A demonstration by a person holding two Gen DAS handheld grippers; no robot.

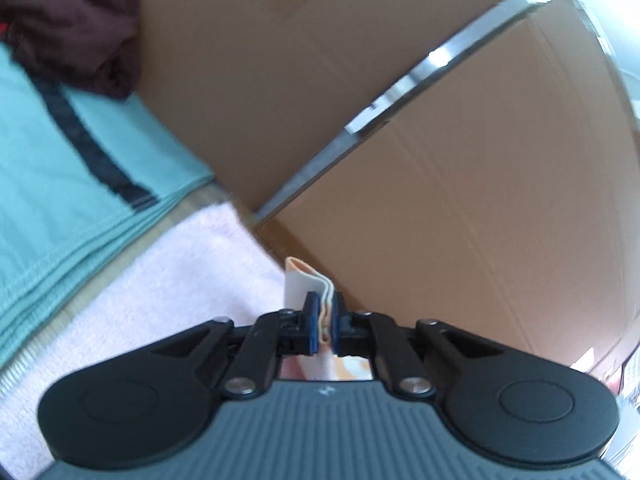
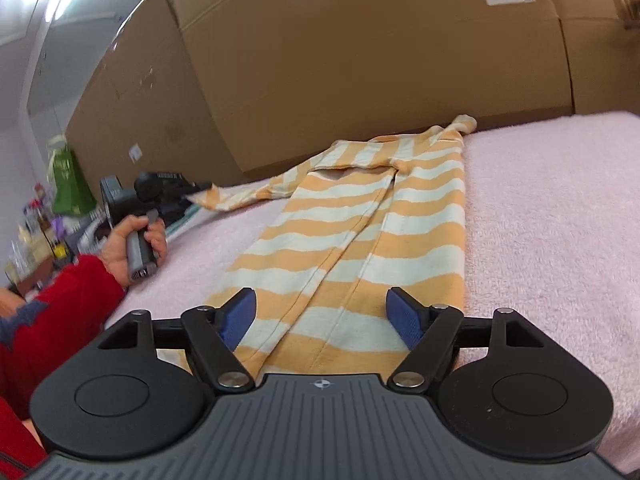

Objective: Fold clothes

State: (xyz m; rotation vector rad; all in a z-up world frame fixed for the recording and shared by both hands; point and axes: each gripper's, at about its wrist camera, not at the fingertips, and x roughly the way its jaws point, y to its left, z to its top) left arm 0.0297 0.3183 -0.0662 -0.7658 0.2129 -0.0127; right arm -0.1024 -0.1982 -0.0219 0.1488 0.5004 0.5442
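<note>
Left wrist view: rides low on the left gripper [image 1: 325,320], tilted, close to the cardboard boxes [image 1: 460,200].
Right wrist view: looks along the striped garment [image 2: 360,240] toward the boxes.
Shared: pink blanket [image 2: 540,220], boxes, garment.

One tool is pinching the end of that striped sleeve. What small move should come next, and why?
Probably carry the sleeve across onto the striped garment. The left tool is shut on its cuff, the sleeve juts sideways, and the right tool hovers open above the hem.

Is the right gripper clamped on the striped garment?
No, the right gripper stands open, its blue pads apart above the striped garment lying flat on the pink blanket.
</note>
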